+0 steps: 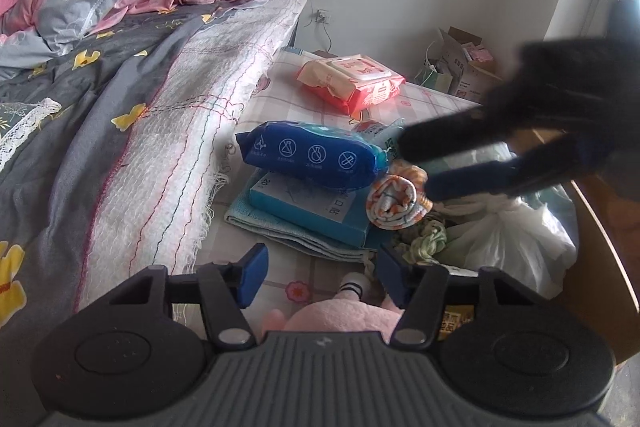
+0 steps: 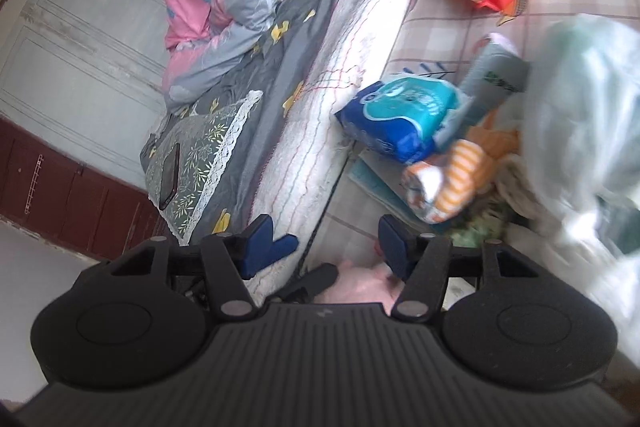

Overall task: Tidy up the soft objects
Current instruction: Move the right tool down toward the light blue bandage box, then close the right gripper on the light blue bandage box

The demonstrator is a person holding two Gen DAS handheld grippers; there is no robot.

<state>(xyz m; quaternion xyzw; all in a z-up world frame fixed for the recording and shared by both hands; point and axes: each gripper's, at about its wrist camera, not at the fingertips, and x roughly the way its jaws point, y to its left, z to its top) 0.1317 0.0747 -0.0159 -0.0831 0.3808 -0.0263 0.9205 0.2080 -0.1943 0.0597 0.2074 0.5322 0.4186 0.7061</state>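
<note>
Two tongs stand open, gripping nothing. Left tongs [image 1: 320,277] hover over the pink plush toy [image 1: 340,319] on the checked mat beside the bed [image 1: 120,131], positioned for pickup. Right tongs [image 1: 414,165] reach toward the rolled striped cloth [image 1: 396,205].

A pink plush toy [image 1: 340,319] lies nearest; farther right, a rolled orange-striped cloth [image 1: 398,201] rests against the teal box [image 1: 312,211] — both on the checked mat [image 1: 420,99].
</note>
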